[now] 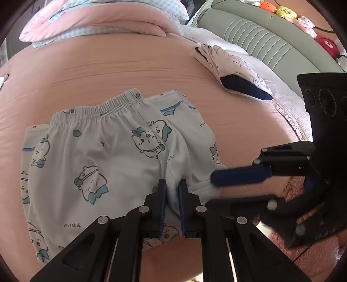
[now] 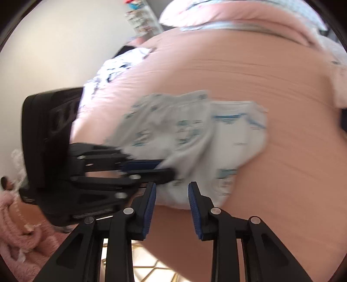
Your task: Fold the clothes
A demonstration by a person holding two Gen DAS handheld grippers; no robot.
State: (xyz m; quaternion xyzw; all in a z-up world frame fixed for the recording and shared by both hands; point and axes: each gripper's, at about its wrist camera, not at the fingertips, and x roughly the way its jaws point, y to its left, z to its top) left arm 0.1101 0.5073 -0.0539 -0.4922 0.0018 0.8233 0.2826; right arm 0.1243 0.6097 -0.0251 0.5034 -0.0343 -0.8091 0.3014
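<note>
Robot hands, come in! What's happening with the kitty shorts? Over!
Left gripper shut on shorts hem. Right gripper open, at the near edge, not gripping. Shorts flat on bed. Nothing in the way.

A pink bed (image 1: pixel 134 71) fills the room, a grey-green headboard (image 1: pixel 260 36) on its right topped by plush toys (image 1: pixel 286 12). A white wall (image 2: pixel 65 50) stands left; pink rug (image 2: pixel 19 245) below.
</note>
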